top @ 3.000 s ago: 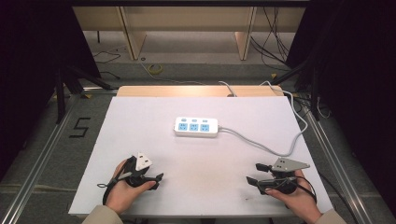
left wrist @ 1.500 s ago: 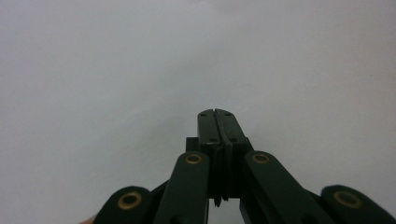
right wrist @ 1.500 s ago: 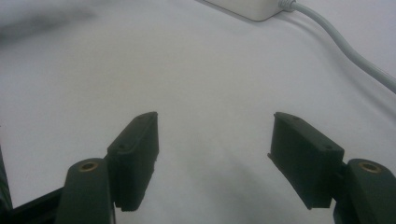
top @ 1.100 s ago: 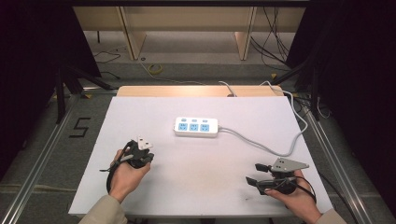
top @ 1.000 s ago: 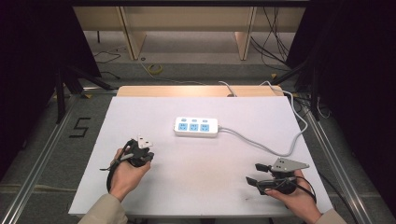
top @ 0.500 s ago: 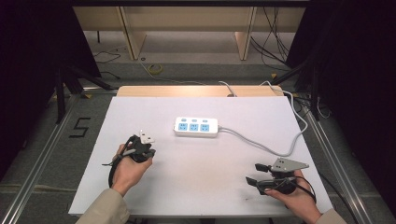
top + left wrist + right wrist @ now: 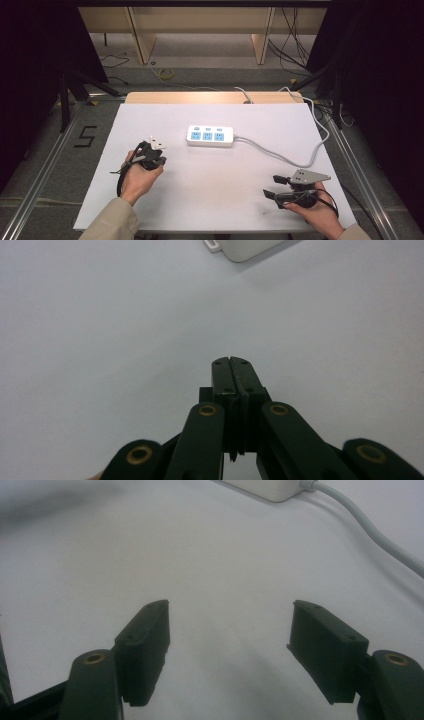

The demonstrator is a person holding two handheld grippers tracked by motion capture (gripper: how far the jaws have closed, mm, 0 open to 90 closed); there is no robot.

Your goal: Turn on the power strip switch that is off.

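A white power strip [image 7: 210, 135] with blue sockets lies mid-table, and its grey cable [image 7: 290, 159] runs off to the right. My left gripper [image 7: 160, 159] sits left of the strip, a short gap away, and points toward it. Its jaws are pressed together on nothing in the left gripper view [image 7: 231, 362], where a corner of the strip [image 7: 245, 247] shows at the top. My right gripper [image 7: 272, 186] rests near the front right edge, open and empty. In the right gripper view [image 7: 230, 612], the strip [image 7: 267, 487] and cable [image 7: 370, 535] lie beyond its spread jaws.
The white table top [image 7: 225, 200] has a wooden strip [image 7: 210, 97] along its far edge. The cable loops past the right edge [image 7: 320, 135]. Metal rails and a floor mark "5" [image 7: 86, 136] lie to the left.
My left gripper has moved forward and slightly right, from the front edge toward the power strip. The right gripper has stayed in place, still open.
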